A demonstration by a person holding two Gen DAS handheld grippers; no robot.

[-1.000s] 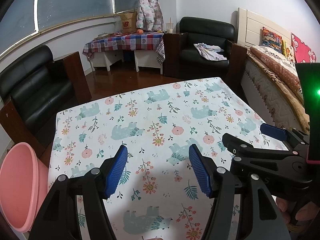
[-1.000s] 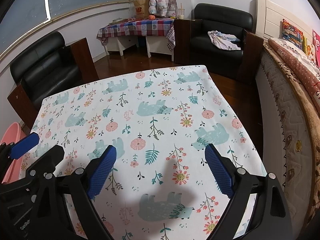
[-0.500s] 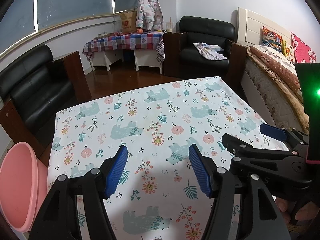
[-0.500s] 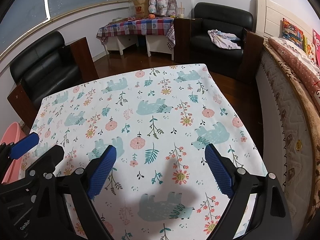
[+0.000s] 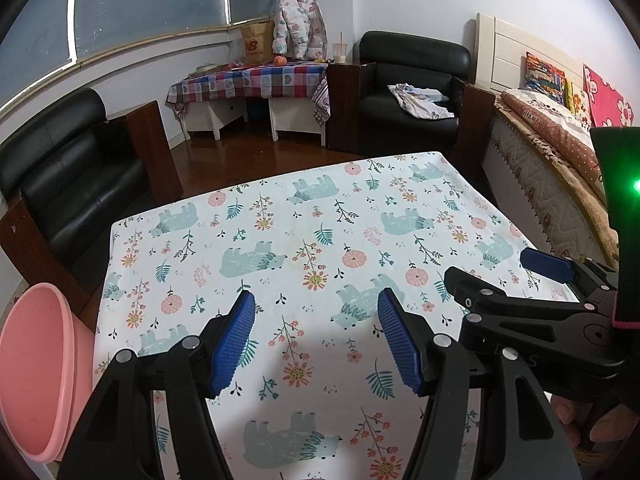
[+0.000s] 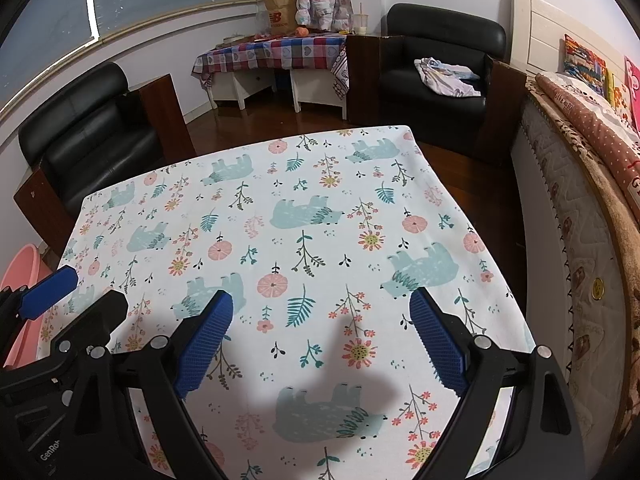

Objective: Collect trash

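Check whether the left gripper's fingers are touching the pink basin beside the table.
Apart. In the left wrist view the left gripper hangs open over the tablecloth, while the pink basin sits off the table's left edge with printed cloth visible between them.

Pink bin (image 5: 36, 376): cut off at left picture edge. Bench (image 5: 280, 216): near edge hidden by hand-held grippers.

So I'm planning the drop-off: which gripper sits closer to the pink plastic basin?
Left. The left gripper, open and empty, has the pink plastic basin right beside it at the table's left edge. From the right gripper, also open, only the basin's rim shows, beyond the other gripper. No trash visible.
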